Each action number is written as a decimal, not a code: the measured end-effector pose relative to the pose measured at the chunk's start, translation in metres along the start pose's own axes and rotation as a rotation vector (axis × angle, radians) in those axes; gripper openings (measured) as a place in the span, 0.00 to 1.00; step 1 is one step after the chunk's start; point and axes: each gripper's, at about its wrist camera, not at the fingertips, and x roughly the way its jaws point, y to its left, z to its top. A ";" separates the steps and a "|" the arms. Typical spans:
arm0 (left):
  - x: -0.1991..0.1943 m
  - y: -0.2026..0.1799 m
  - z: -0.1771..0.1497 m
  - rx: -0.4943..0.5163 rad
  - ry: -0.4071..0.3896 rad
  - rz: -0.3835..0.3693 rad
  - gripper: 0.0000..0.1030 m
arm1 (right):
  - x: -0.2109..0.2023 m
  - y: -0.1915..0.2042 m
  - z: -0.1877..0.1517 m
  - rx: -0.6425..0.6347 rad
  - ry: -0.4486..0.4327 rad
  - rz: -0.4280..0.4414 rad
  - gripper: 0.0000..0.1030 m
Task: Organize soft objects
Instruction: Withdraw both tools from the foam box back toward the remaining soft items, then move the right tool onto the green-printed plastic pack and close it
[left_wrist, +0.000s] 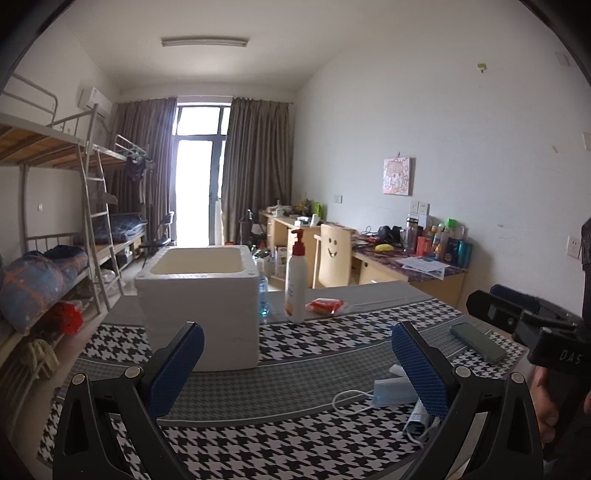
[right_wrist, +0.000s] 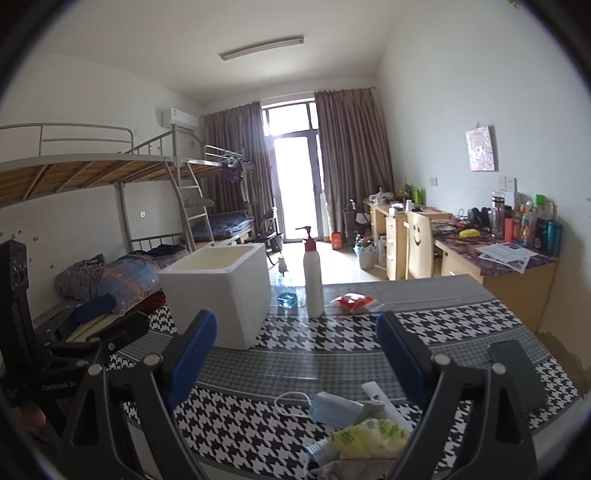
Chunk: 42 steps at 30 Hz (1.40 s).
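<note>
A white foam box (left_wrist: 199, 291) (right_wrist: 221, 291) stands open-topped on the houndstooth tablecloth (left_wrist: 303, 339) (right_wrist: 332, 332). A blue face mask (left_wrist: 391, 393) (right_wrist: 334, 408) with white ear loops lies near the front edge. Beside it in the right wrist view lies a pile of soft things: a yellow-green packet (right_wrist: 369, 435), a white tube (right_wrist: 382, 400) and a grey cloth (right_wrist: 347, 470). My left gripper (left_wrist: 297, 354) is open above the cloth, the mask by its right finger. My right gripper (right_wrist: 295, 341) is open above the pile with nothing between its pads.
A pump lotion bottle (left_wrist: 295, 277) (right_wrist: 313, 273), a small blue-liquid bottle (right_wrist: 285, 288) and a red packet (left_wrist: 325, 305) (right_wrist: 354, 302) stand behind. A dark phone (left_wrist: 478, 341) (right_wrist: 517, 373) lies at right. Bunk beds (left_wrist: 55, 206) fill the left, a cluttered desk (right_wrist: 498, 254) the right.
</note>
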 end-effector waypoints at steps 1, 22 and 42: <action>0.000 0.000 0.000 -0.004 -0.002 -0.005 0.99 | -0.001 -0.002 -0.001 0.005 -0.002 -0.006 0.88; 0.024 -0.032 -0.015 0.026 0.058 -0.132 0.99 | -0.009 -0.025 -0.022 0.049 0.027 -0.096 0.88; 0.055 -0.061 -0.033 0.083 0.180 -0.229 0.99 | -0.014 -0.039 -0.039 0.082 0.082 -0.168 0.88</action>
